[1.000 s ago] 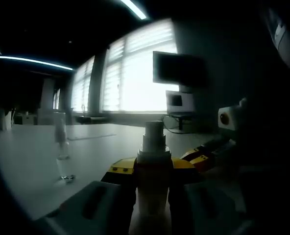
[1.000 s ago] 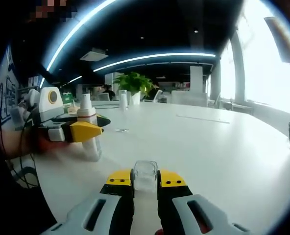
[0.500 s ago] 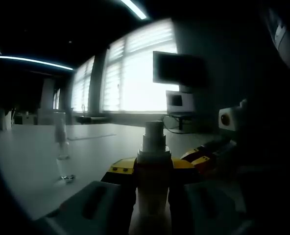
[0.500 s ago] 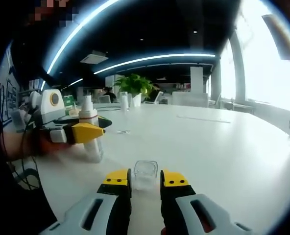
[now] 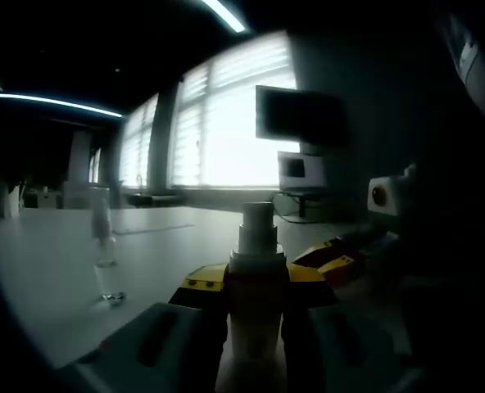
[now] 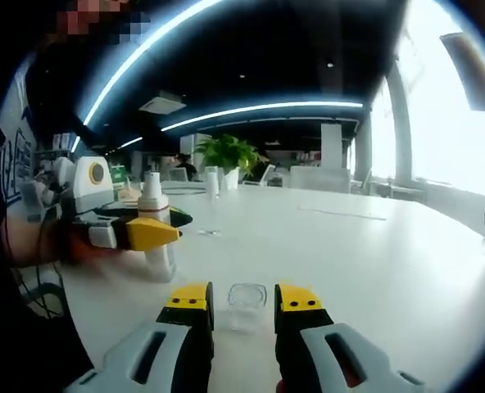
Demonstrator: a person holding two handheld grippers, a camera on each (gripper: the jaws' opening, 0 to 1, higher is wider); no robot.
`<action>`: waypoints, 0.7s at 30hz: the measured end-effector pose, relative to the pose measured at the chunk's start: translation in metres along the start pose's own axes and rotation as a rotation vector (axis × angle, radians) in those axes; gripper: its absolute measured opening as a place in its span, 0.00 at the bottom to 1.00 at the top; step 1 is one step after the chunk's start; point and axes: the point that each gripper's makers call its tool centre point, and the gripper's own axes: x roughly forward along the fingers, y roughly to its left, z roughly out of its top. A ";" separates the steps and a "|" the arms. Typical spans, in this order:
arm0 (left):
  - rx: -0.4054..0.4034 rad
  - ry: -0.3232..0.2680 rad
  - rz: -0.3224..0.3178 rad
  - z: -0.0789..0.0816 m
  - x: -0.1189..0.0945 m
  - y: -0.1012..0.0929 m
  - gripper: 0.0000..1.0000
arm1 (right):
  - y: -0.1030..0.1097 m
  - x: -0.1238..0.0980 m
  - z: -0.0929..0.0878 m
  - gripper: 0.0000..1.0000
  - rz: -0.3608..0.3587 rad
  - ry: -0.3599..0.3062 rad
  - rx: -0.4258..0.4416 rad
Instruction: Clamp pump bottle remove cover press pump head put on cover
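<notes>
In the left gripper view the left gripper (image 5: 257,299) is held level and low over the table (image 5: 46,270), its yellow-tipped jaws closed against the body of the pump bottle (image 5: 256,278). The bottle is seen upright between them, pump head bare and uppermost. In the right gripper view the same gripper (image 6: 148,233) is seen from the side, held by a hand (image 6: 42,241) at the left, with the bottle (image 6: 156,233) standing on the table (image 6: 390,270).

The right gripper (image 6: 244,304) is pointed forward along the tabletop. Its jaws are parted, and the clear cover (image 6: 247,304) is seen between the tips with a gap on either side; it appears to rest on the table, gripped by neither jaw. In the left gripper view the right gripper (image 5: 341,260) is seen entering from the right.

Count: two grippers, one pump bottle, one clear cover. One small clear bottle (image 5: 103,233) and one small clear object (image 5: 111,298) are noted farther off on the table in the left gripper view, well apart from the clamped bottle. One potted plant (image 6: 226,155) is noted at the far end.

Against 1.0 s ago: the right jaws, then closed on the cover, are now opened. The left grip on the bottle is unchanged.
</notes>
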 end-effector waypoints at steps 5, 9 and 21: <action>0.000 0.000 0.002 0.000 0.000 0.001 0.15 | -0.002 -0.001 0.005 0.24 -0.005 -0.018 -0.002; 0.007 0.002 0.003 0.000 0.000 0.002 0.15 | -0.002 -0.001 0.007 0.23 -0.003 -0.027 0.001; -0.010 -0.012 0.001 0.005 0.000 0.003 0.15 | -0.005 -0.002 0.008 0.21 -0.015 -0.034 0.014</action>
